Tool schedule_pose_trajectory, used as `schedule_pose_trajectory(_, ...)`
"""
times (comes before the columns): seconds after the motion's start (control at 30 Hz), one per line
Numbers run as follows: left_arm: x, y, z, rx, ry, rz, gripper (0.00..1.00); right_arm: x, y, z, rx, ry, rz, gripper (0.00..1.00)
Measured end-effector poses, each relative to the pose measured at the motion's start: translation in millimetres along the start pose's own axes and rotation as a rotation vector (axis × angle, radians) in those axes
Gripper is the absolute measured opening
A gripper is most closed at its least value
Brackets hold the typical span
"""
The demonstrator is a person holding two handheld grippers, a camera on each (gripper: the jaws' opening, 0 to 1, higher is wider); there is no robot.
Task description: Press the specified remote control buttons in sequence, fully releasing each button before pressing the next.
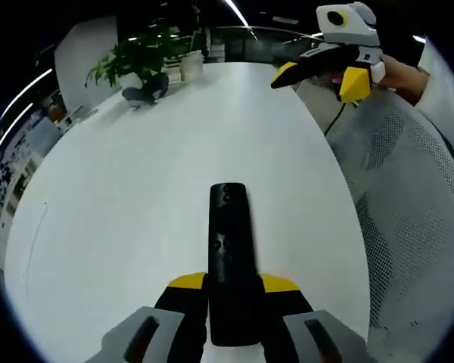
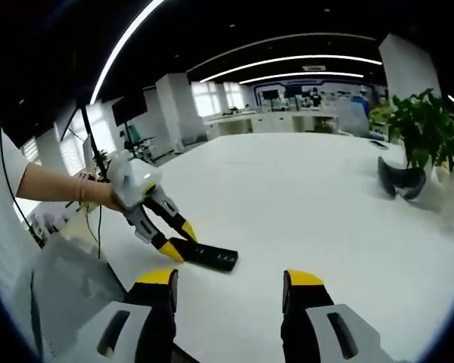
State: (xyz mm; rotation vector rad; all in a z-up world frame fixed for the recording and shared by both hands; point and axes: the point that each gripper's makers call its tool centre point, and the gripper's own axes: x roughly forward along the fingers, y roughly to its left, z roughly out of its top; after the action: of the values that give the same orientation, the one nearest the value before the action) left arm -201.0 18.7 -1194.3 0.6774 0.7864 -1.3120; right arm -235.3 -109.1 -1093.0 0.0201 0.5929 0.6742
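The remote control lies on the table between the left gripper's jaws, with a potted plant at the far edge.

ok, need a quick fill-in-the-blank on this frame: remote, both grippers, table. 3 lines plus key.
1. The left gripper is shut on the black ____.
2. The right gripper has its jaws ____, with nothing between them.
3. The remote lies over a table whose top is ____ in colour.
4. At the table's far end stands a potted ____.

Missing words: remote; open; white; plant
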Motion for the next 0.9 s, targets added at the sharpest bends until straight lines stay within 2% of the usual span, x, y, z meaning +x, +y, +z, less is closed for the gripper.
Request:
schedule_pose_trajectory(0.33, -3, -23.4, -4.2, 0.026, 0.028, -0.020, 0.23, 8, 13, -3.0, -0.033, 0.035, 0.048, 0.49)
schedule_pose_trajectory(0.6, -5, -36.5, -6.1, 0.021, 0.027, -0.016, 0.23, 12, 19, -3.9, -0.065, 0.054, 0.078, 0.46)
schedule_pose_trajectory(0.9, -10, -54.2, -9.6, 0.016, 0.032, -0.018, 0.23, 22, 28, -16.9, -0.131, 0.114, 0.152, 0.34)
